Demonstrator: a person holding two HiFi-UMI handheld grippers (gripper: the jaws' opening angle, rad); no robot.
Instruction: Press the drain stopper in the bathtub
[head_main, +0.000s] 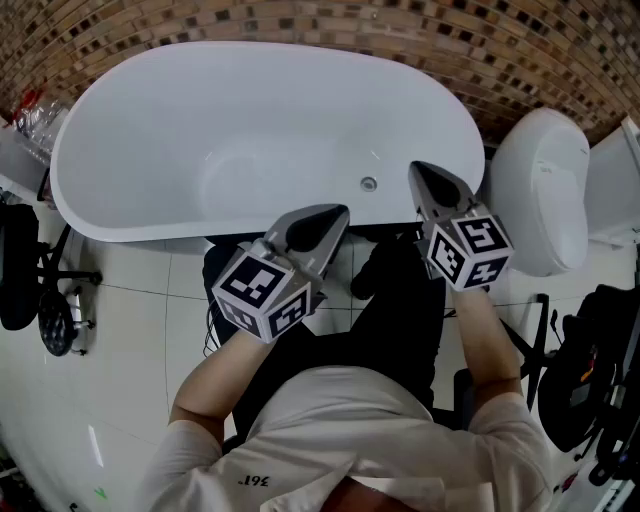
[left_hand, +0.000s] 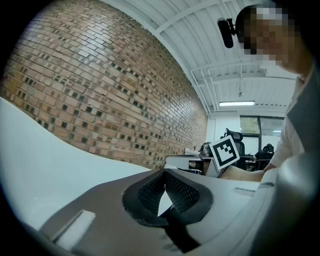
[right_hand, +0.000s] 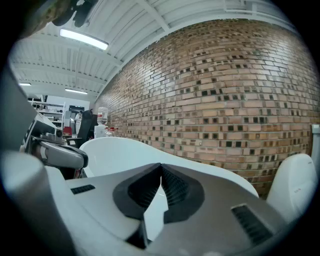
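I stand at the near side of the white oval bathtub (head_main: 150, 150), both arms held out so that my tools hang above its near rim, not yet down inside it. My left gripper (head_main: 335, 212) has its two fingers pressed together at the tips with nothing between them; in the left gripper view (left_hand: 164, 173) only a sliver of light shows below the place where they meet. My right gripper (head_main: 421, 170) is the same, tips touching and empty, as its own view (right_hand: 161, 165) shows plainly. I judge that closed tips suit this job, since they make one blunt point to push with, and there is nothing here to grasp.

The small round metal drain stopper (head_main: 369, 184), as I take that fitting to be, sits low inside the tub towards its right end, close under the near wall. It lies between my two tips, left of the right one and nearer to it, right of and a little farther than the left one, and below both. Neither touches it. The right gripper looks better placed to go down onto it.
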